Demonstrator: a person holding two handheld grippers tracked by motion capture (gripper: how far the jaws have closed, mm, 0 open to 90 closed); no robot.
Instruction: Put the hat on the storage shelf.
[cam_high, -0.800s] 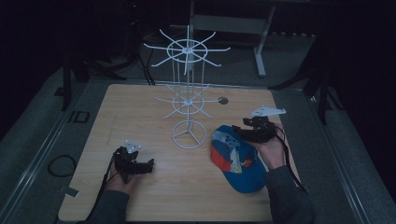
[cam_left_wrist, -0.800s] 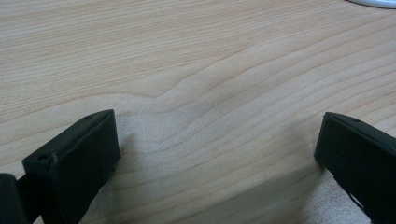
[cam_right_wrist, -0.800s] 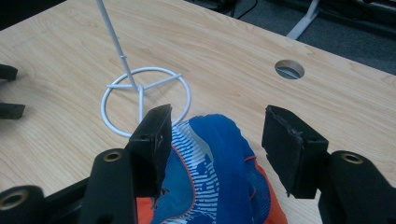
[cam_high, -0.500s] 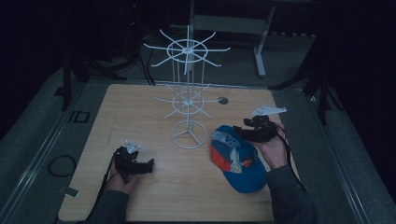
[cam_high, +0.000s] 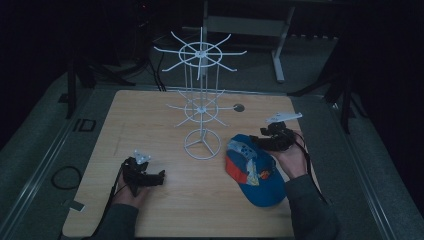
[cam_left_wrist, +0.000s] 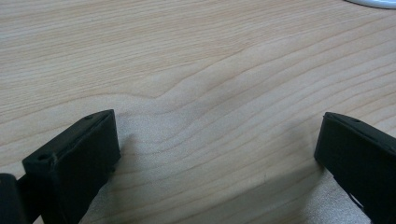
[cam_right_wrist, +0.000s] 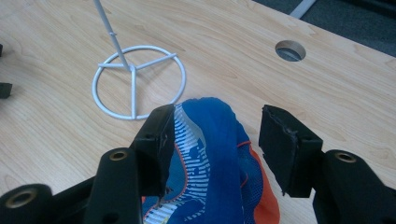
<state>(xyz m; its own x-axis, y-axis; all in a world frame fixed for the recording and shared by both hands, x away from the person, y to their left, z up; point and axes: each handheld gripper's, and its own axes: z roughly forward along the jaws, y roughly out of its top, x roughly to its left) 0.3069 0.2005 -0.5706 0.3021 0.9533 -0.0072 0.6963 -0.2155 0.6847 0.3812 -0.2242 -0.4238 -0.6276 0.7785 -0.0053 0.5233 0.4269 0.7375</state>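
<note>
A blue cap with orange and white panels lies on the wooden table, right of a white wire display stand. My right gripper is at the cap's far end. In the right gripper view the cap bulges up between the jaws of that gripper. The left jaw touches the fabric and the right jaw stands off it with a gap, so the gripper is open. My left gripper rests low on the table at the front left. Its jaws are wide open over bare wood.
The stand's ring base sits just left of the cap. Its wire arms spread out at two levels above the table's middle. A round cable hole lies behind the cap. The dark floor drops away past the table's edges.
My right gripper has edged slightly left over the cap's far end. The left hand and the cap have stayed where they were.
</note>
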